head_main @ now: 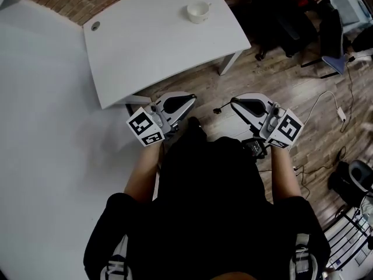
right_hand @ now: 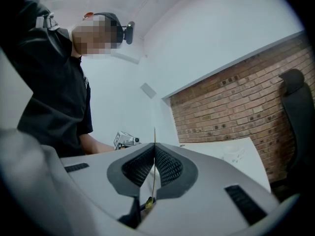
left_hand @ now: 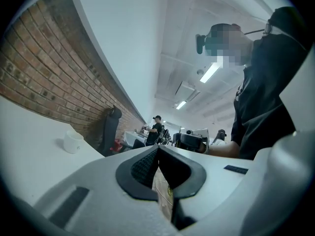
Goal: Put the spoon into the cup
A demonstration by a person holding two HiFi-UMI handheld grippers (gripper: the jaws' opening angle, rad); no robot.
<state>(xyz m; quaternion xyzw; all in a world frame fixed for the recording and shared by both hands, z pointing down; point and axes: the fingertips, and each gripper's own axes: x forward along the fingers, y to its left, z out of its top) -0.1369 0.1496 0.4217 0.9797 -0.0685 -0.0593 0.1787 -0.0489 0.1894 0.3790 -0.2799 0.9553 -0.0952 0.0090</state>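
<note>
One cup (head_main: pixel 198 11), one spoon (right_hand: pixel 154 132), two tongs (head_main: pixel 187 102) (head_main: pixel 234 101)

Right gripper (right_hand: pixel 155 149), near centre: jaws closed, the ribbed pads meeting along one thin line. Left: a person in a black short-sleeved shirt (right_hand: pixel 54 82), forearm reaching to the left gripper's marker cube (right_hand: pixel 124 139). Right: white table (right_hand: pixel 231 156) before a brick wall (right_hand: pixel 231 102); black chair (right_hand: pixel 295 112) at far right.

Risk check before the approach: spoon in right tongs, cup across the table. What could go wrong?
1. The right tongs hold the thin spoon only between their closed tips; it may twist or slip.
2. The cup sits near the table corner; a nudge could knock it off.
</note>
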